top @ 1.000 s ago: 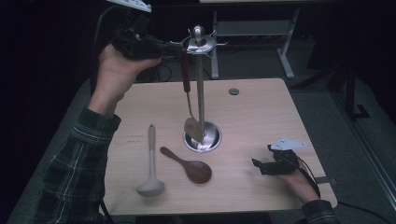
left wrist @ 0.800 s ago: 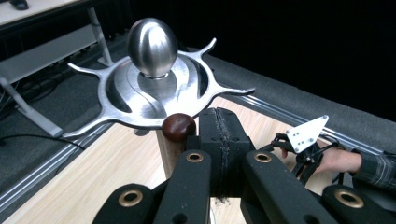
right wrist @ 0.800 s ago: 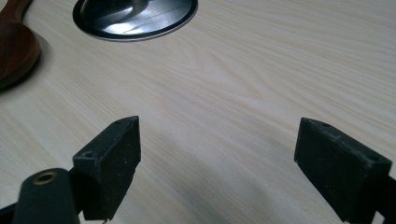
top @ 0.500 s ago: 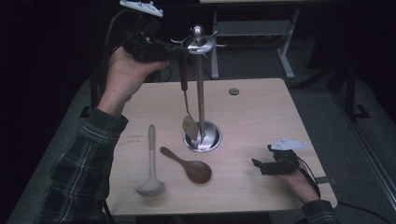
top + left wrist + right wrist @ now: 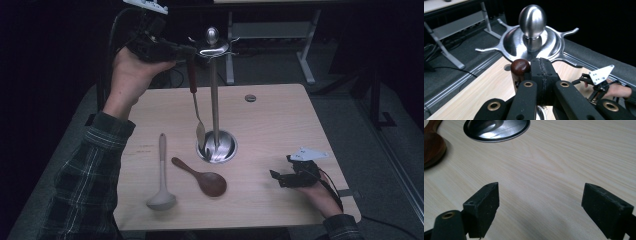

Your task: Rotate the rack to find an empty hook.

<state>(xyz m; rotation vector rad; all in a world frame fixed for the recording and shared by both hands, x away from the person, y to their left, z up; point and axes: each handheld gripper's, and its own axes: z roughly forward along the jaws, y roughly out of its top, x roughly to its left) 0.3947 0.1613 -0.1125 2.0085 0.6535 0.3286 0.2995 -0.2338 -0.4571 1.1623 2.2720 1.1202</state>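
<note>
While the left gripper (image 5: 175, 49) is hovering high over the far left part of the table (image 5: 280, 120), its jaws are sitting pressed together, and the left gripper view is showing the dark wooden knob of a spatula's handle (image 5: 520, 67) lying against their left side rather than between them. That spatula (image 5: 194, 90) is hanging straight down beside the steel rack's pole, its metal blade dangling just above the rack's round base (image 5: 218, 148) near the middle of the table. Whether the handle is already hooked on one of the arms of the rack's top plate (image 5: 534, 43) cannot be told. Nearer the front edge, a wooden spoon (image 5: 201, 177) is lying at a slant with its bowl toward the front, and a pale ladle (image 5: 161, 175) is lying to its left, handle pointing toward the far edge. By the front right corner, the right gripper (image 5: 285, 177) is resting low on the table with its jaws standing wide apart over bare wood (image 5: 541, 182), clasping nothing.
</note>
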